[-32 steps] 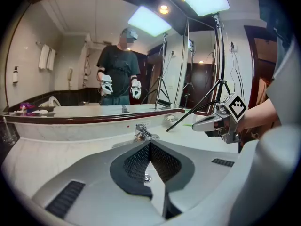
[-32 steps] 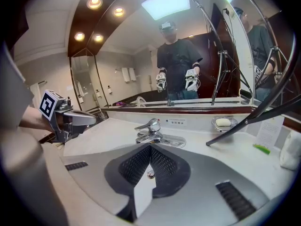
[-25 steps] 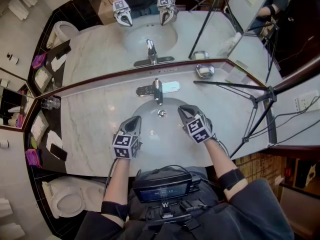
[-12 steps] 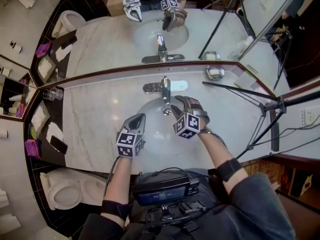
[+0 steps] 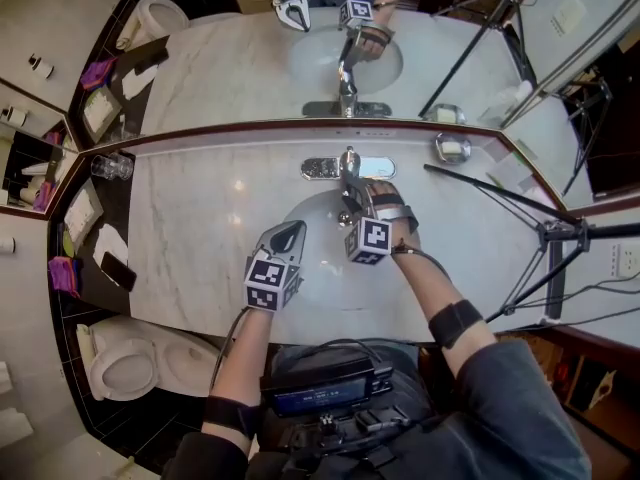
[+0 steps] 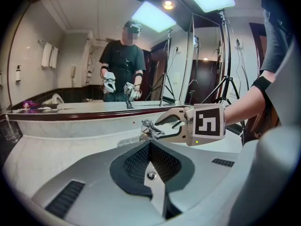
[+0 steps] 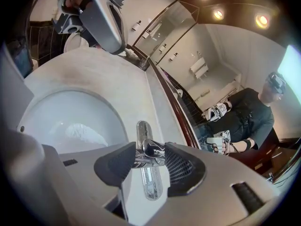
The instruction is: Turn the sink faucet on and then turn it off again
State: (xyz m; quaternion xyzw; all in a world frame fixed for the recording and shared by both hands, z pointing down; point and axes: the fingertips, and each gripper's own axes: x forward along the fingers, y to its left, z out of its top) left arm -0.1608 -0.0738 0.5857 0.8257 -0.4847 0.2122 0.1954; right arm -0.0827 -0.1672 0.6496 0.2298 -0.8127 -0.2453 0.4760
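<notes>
The right gripper's jaws are being opened, with the chrome faucet lever framed between its pads. The sink basin is seen just beneath. To its left, the left gripper is held pressed together, empty, over the basin.

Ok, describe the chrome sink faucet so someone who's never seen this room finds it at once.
Find the oval basin sunk in the white marble counter. At its back edge, just in front of the mirror, stands the chrome single-lever faucet. It is the only upright fixture there; the round chrome soap dish to its right sits low.
</notes>
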